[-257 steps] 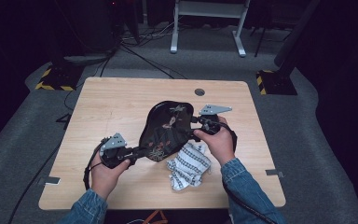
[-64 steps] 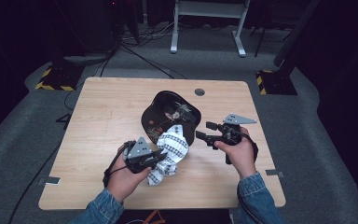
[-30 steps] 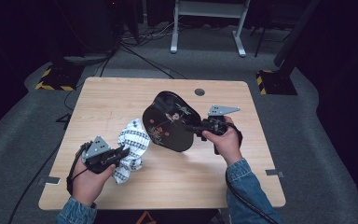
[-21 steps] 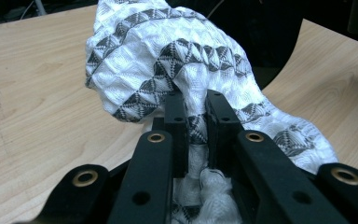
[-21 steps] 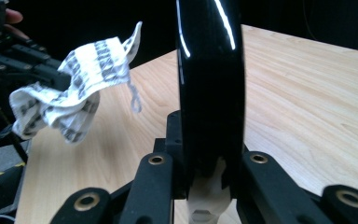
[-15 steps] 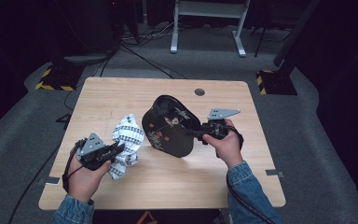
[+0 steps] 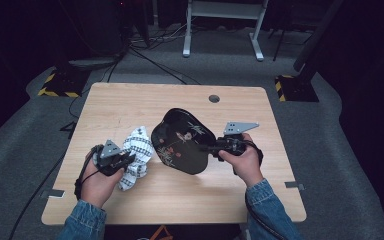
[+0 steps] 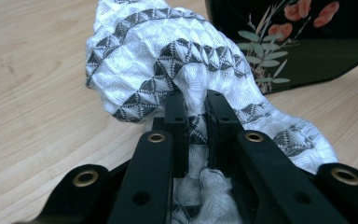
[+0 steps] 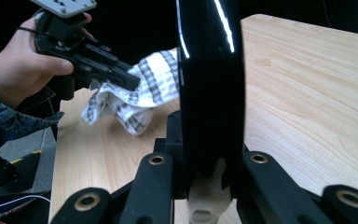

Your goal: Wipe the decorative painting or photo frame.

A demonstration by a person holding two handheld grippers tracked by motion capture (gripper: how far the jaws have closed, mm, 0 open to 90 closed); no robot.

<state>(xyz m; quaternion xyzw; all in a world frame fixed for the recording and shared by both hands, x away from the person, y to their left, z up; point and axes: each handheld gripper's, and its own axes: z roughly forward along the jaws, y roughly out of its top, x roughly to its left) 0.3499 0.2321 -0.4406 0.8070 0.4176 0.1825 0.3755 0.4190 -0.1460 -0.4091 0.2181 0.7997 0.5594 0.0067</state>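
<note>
Black lacquer tray point(image 7: 182, 142) is now tilted up on edge over the table's middle in your right gripper point(image 7: 214, 148), your left gripper point(image 7: 125, 159) having carried the clamped patterned cloth point(image 7: 136, 150) back beside it, likely ready to wipe.

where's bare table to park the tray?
Bare: the far strip of table beyond the tray, and the near edge between the forearms. Crowded: the middle, with cloth, tray and both hand-held grippers, left, right.

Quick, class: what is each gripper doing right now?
Left gripper: shut on the patterned cloth.
Right gripper: shut on the rim of the black tray, held tilted up.
</note>
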